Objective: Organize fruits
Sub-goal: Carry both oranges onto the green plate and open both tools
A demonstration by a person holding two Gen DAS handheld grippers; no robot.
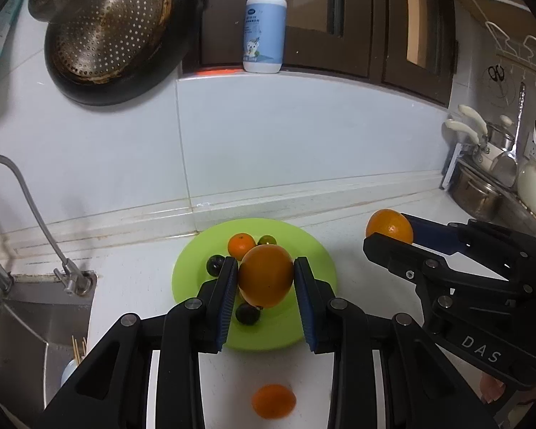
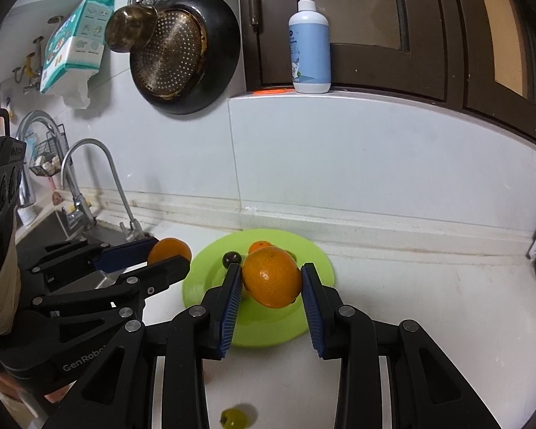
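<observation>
My left gripper (image 1: 266, 279) is shut on a large orange (image 1: 266, 275), held above the near part of a green plate (image 1: 318, 250). On the plate lie a small tangerine (image 1: 241, 245), a green fruit (image 1: 267, 240) and two dark round fruits (image 1: 215, 264). My right gripper (image 2: 271, 279) is shut on another orange (image 2: 271, 275), also above the green plate (image 2: 200, 286). Each wrist view shows the other gripper with its orange: the right gripper (image 1: 389, 234) at right, the left gripper (image 2: 169, 254) at left. A tangerine (image 1: 273, 400) lies on the counter near me, and a green fruit (image 2: 234, 416) too.
A sink with a tap (image 1: 28, 214) lies to the left. Pots and utensils (image 1: 482, 186) stand at the right. A pan with a strainer (image 1: 118, 32) hangs on the tiled wall. A soap bottle (image 1: 264, 32) stands on the window ledge.
</observation>
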